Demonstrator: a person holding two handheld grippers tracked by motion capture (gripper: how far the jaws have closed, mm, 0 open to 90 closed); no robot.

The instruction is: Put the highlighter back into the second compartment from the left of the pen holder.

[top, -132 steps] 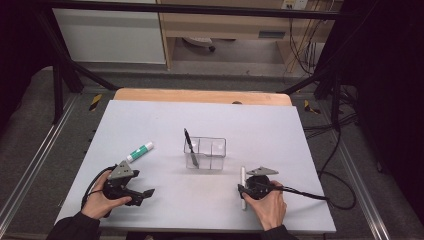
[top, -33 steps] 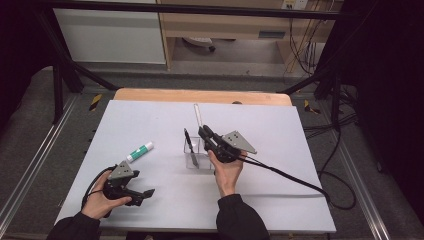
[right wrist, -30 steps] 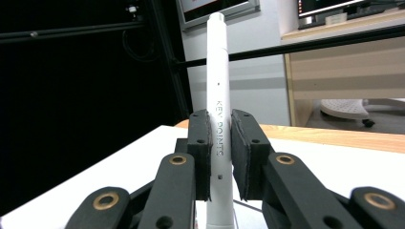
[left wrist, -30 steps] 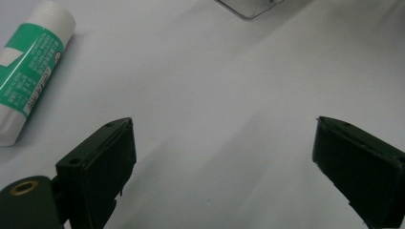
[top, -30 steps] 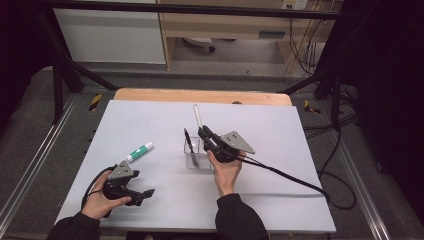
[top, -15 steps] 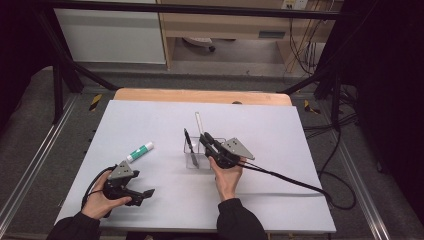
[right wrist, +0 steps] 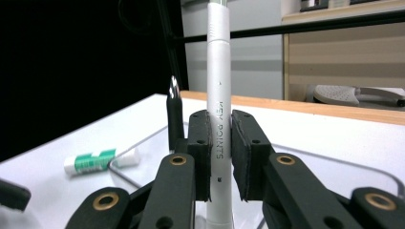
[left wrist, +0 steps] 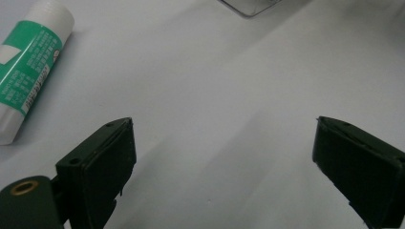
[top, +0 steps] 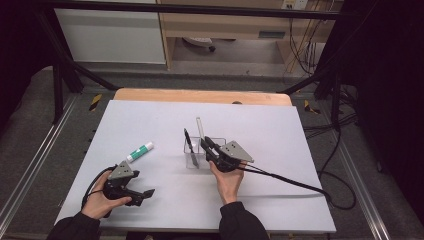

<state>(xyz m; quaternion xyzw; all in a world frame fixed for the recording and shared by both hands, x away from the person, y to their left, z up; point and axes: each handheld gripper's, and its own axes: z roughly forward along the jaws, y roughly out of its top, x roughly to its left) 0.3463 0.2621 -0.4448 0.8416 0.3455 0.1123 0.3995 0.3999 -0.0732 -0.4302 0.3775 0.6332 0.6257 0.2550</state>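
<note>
here we see the right tongs (top: 206,146) clamped on a white pen (right wrist: 218,124), held upright w/ its lower end over the clear box (top: 191,160) mid desk (top: 280,130). a black pen (top: 188,141) leans inside that box, just left of the white one. our left tongs (top: 146,195) rest low on the desk near the front-left edge, jaws spread wide w/ nothing between. a green-and-white glue stick (top: 139,152) lies flat on the desk, between the left tongs and the box, apart from both.
</note>
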